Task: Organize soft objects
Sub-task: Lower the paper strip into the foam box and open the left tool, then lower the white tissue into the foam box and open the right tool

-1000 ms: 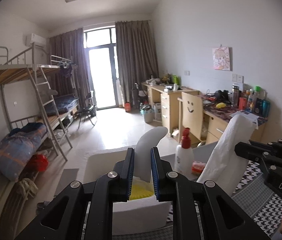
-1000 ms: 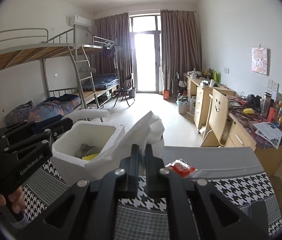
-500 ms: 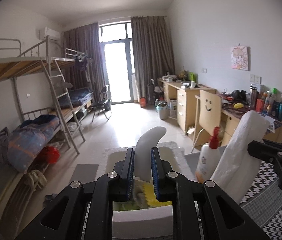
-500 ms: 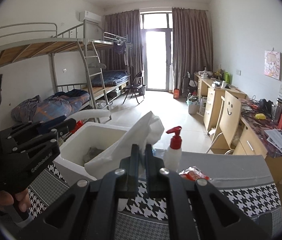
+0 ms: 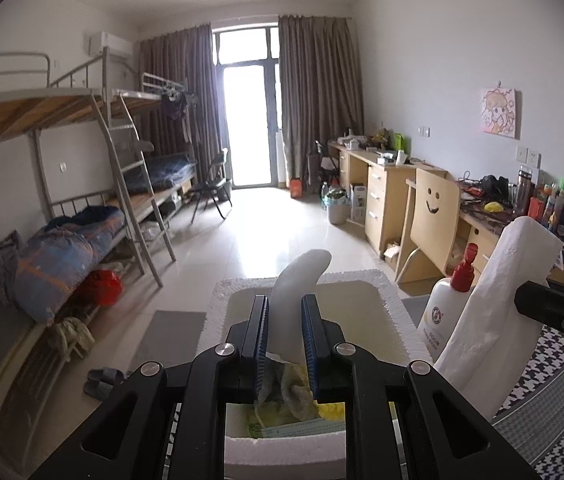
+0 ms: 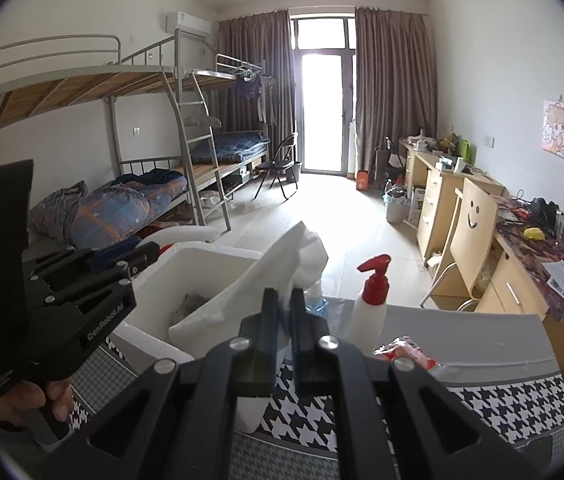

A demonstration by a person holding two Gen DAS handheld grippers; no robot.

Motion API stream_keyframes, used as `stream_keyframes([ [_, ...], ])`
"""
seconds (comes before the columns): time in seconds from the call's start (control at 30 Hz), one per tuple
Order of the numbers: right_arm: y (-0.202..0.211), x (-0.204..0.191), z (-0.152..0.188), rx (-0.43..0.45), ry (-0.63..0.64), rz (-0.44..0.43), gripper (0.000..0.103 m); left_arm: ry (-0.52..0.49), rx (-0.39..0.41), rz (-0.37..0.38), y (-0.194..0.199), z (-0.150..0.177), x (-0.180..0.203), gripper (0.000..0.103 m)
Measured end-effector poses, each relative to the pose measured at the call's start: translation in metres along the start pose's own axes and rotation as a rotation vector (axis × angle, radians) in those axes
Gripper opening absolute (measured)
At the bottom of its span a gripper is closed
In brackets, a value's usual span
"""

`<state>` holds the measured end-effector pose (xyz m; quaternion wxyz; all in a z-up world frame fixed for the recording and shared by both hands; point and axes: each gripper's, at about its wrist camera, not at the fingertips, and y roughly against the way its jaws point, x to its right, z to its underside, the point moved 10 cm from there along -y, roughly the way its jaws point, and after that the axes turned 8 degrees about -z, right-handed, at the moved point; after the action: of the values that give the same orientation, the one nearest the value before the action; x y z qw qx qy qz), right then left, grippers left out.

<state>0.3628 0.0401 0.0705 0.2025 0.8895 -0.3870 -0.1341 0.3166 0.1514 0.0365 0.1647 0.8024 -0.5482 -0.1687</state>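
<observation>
The left gripper [image 5: 284,312] pinches a curved white foam strip [image 5: 296,300] above the open white foam box [image 5: 394,312], where cloths [image 5: 286,390] lie. The right gripper [image 6: 285,312] clamps a white plastic bag [image 6: 250,292] beside the box, near a red-pump lotion bottle [image 6: 370,308] on the houndstooth tablecloth [image 6: 502,404]

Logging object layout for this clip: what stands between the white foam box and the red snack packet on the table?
In the right wrist view, a white pump bottle with a red pump stands between the foam box and the red packet; a clear bottle also shows there.
</observation>
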Motion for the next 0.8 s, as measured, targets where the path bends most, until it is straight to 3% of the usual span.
stream_keyframes([
  [0.17,-0.008,0.000,0.000,-0.013,-0.003,0.000,0.008,0.014,-0.049,-0.004,-0.014,0.011,-0.006,0.030],
  [0.3,-0.013,0.001,0.000,-0.020,-0.006,-0.001,0.008,0.011,-0.045,-0.024,-0.014,0.014,-0.012,0.068],
  [0.43,-0.016,0.001,0.000,-0.022,-0.008,-0.006,0.008,0.021,-0.023,-0.048,-0.005,0.011,-0.020,0.084],
  [0.7,-0.023,-0.006,-0.004,-0.023,0.004,-0.020,0.008,0.046,0.003,-0.084,0.004,0.008,-0.035,0.102],
  [0.8,-0.025,-0.011,-0.005,-0.024,0.010,-0.026,0.008,0.054,0.007,-0.105,0.004,0.008,-0.046,0.102],
])
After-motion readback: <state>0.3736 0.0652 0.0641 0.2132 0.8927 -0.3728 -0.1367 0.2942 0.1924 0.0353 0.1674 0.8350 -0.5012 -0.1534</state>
